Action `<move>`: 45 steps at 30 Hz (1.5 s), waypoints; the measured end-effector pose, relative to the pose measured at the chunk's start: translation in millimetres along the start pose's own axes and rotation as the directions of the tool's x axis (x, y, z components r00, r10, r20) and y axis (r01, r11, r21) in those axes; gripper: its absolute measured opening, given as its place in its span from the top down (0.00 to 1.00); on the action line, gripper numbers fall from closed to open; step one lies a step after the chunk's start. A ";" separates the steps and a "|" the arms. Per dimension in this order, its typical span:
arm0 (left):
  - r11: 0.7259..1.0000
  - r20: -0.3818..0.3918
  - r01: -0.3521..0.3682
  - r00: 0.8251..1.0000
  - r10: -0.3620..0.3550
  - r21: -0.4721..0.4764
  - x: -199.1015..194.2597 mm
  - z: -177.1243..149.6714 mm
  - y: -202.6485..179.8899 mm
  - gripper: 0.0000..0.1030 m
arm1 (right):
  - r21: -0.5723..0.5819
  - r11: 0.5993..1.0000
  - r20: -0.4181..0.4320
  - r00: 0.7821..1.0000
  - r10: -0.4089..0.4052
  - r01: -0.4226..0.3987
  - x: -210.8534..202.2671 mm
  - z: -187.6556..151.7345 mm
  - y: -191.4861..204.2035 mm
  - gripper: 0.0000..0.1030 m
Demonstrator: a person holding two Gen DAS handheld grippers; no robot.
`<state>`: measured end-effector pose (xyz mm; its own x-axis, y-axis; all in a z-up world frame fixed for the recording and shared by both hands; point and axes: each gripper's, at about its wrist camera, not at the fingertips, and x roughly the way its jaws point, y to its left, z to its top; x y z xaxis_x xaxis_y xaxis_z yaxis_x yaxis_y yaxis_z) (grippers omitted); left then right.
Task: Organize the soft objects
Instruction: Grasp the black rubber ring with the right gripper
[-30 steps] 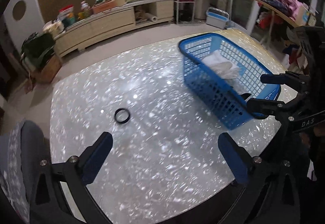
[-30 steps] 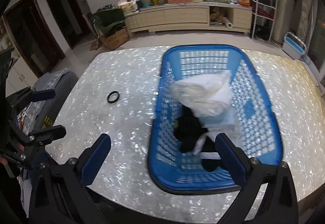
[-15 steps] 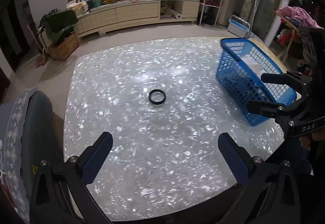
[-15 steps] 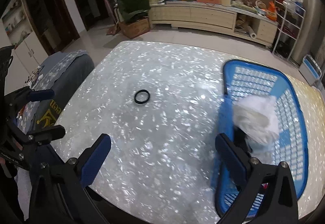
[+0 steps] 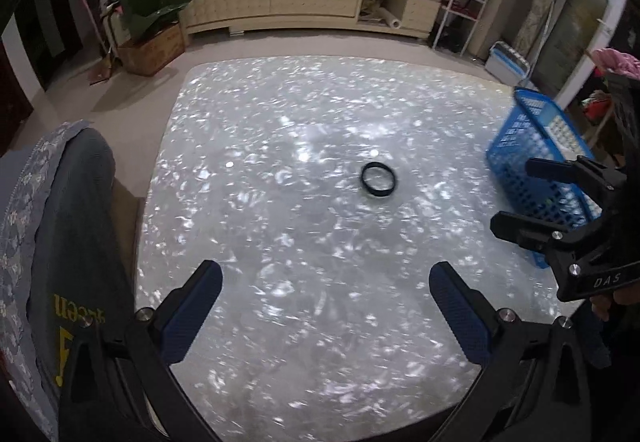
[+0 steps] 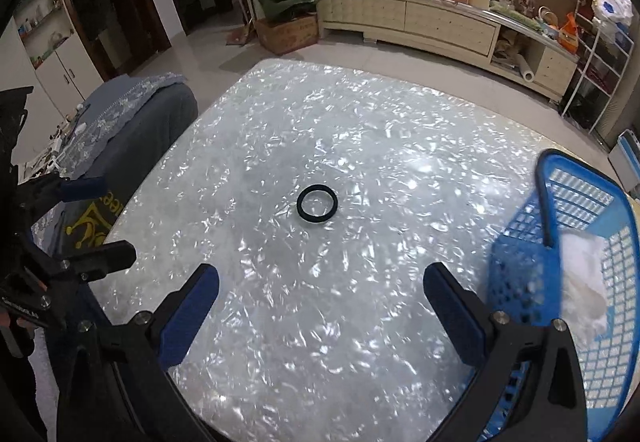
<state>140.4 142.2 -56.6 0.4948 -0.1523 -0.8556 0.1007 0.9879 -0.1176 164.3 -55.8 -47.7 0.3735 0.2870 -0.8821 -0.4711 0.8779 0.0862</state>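
**Two grippers spread, nothing held**

Both the left gripper (image 5: 326,294) and right gripper (image 6: 320,300) gape empty above the table (image 6: 380,145). A black ring (image 6: 317,203) lies mid-frame; the blue basket (image 6: 580,242) with white cloth (image 6: 582,282) sits lower right.

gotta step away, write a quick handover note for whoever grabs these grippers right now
Left gripper: open, empty, above the table.
Right gripper: open, empty, above the table.
Black ring lies flat mid-table, ahead of both grippers and apart from the basket.
Blue basket sits at the table's right edge with white cloth already inside.
Left to do: probably pick up the ring and drop it into the basket.
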 end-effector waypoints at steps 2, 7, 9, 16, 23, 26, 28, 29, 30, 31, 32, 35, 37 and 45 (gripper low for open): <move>1.000 -0.007 -0.020 1.000 0.020 -0.001 6.2 2.5 5.1 0.00 | -0.002 1.000 -0.010 1.000 -0.001 0.001 10.1 4.0 3.8 0.00; 1.000 -0.017 -0.022 1.000 0.021 -0.023 24.8 9.7 22.4 0.00 | -0.002 1.000 -0.038 0.999 0.000 0.000 32.1 13.8 6.1 0.01; 0.999 -0.024 -0.027 0.999 0.027 -0.029 33.8 12.2 28.4 0.00 | -0.002 1.000 -0.048 0.999 0.004 -0.004 40.0 17.0 7.2 0.02; 0.999 -0.063 -0.035 0.998 0.032 -0.037 63.3 19.4 44.9 0.00 | -0.002 1.000 -0.087 0.996 -0.005 0.005 71.9 25.4 8.7 0.08; 0.997 -0.082 -0.049 0.996 0.044 -0.064 85.7 27.9 57.4 0.00 | 0.012 1.000 -0.097 0.995 -0.011 0.012 93.1 32.7 4.3 0.11; 0.997 -0.087 -0.051 0.995 0.045 -0.064 91.8 32.6 59.2 0.00 | 0.014 1.000 -0.111 0.994 -0.018 0.020 102.9 36.7 1.2 0.13; 0.997 -0.089 -0.051 0.995 0.046 -0.060 95.9 35.1 59.8 0.00 | 0.013 1.000 -0.119 0.993 -0.021 0.022 107.9 38.0 0.1 0.16; 0.997 -0.090 -0.051 0.995 0.046 -0.058 97.8 36.2 59.9 0.00 | 0.011 1.000 -0.124 0.992 -0.021 0.023 111.4 38.6 -0.2 0.18; 0.997 -0.091 -0.050 0.995 0.045 -0.056 99.3 37.1 59.5 0.00 | 0.008 1.000 -0.129 0.991 -0.022 0.024 115.8 39.6 0.2 0.19; 0.997 -0.093 -0.050 0.995 0.045 -0.053 100.9 38.1 58.9 0.00 | 0.005 1.000 -0.133 0.991 -0.022 0.023 119.0 40.2 0.5 0.20; 0.998 -0.095 -0.052 0.994 0.047 -0.047 103.1 39.1 58.6 0.00 | 0.001 1.000 -0.141 0.990 -0.025 0.025 123.1 40.8 1.2 0.21; 0.997 -0.098 -0.061 0.994 0.057 -0.042 108.6 41.4 58.5 0.00 | -0.008 1.000 -0.155 0.987 -0.031 0.030 134.5 42.8 1.8 0.23; 0.998 -0.101 -0.057 0.993 0.053 -0.040 111.1 42.0 59.0 0.00 | -0.012 0.999 -0.165 0.986 -0.031 0.029 140.0 43.2 2.0 0.30; 0.997 -0.101 -0.057 0.994 0.052 -0.045 112.4 41.1 62.6 0.00 | -0.058 0.997 -0.167 0.985 -0.051 0.042 153.1 42.3 13.3 0.70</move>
<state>237.8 185.8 -139.4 0.4101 -0.0967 -0.9069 0.0330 0.9953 -0.0912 249.0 16.0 -162.1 0.2586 0.1743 -0.9501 -0.5004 0.8655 0.0226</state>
